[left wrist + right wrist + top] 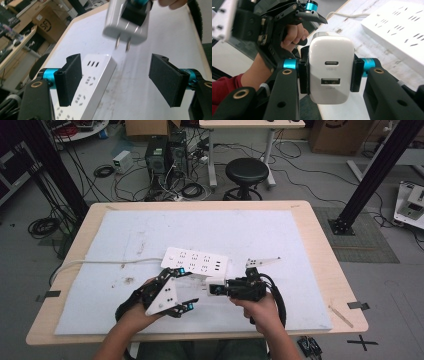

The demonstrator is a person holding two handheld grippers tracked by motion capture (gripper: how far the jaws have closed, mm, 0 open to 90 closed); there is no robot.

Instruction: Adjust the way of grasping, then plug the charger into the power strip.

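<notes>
Even, diffuse overhead light is filling the high view, with only soft shadows lying under the table point(320, 270). The white charger point(127, 21) is smearing with motion blur in the left gripper view. Close jaws are staying sharp in the right gripper view while the background is softening; mild glare is showing on the charger face.

Charger point(126, 22) blurred, top cut off, power strip point(85, 87) partly behind jaw

The right gripper point(329, 72) clamps a white charger point(331, 68) by its sides, the face with two ports toward the camera. A white power strip point(397, 30) lies on the table at 2 o'clock. The left gripper point(274, 22), held in a hand point(293, 37), stands at 10 o'clock.
</notes>
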